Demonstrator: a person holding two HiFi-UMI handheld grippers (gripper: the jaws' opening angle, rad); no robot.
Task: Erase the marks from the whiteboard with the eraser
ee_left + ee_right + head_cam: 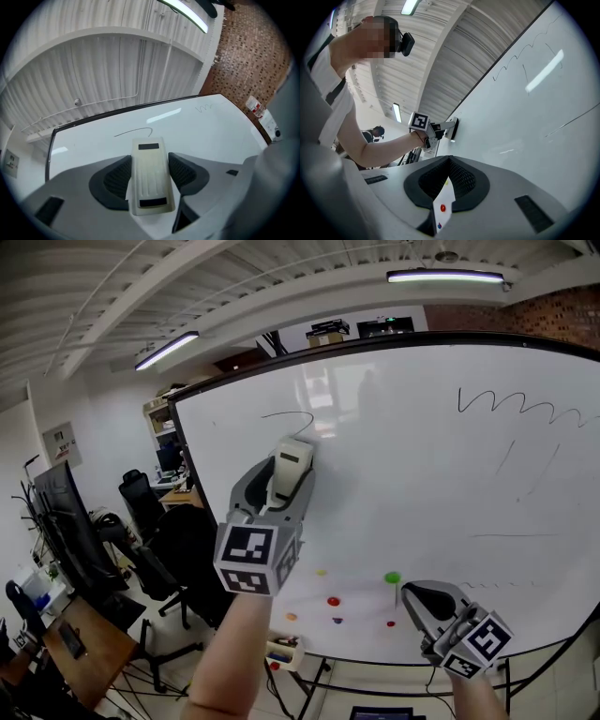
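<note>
Cream eraser (149, 183) between left hand-held gripper (150, 161) jaws, against whiteboard (201, 136).

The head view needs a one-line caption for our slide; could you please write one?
Left gripper holds the eraser to the whiteboard just below a curved mark; right gripper hangs low, shut.

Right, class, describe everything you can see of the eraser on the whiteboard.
The eraser is a cream, oblong block, plastic-looking, with a ribbed back and a dark rectangular patch near each end. The left gripper clamps its sides between both jaws. Its face seems pressed to the whiteboard, just below a curved black line.
</note>
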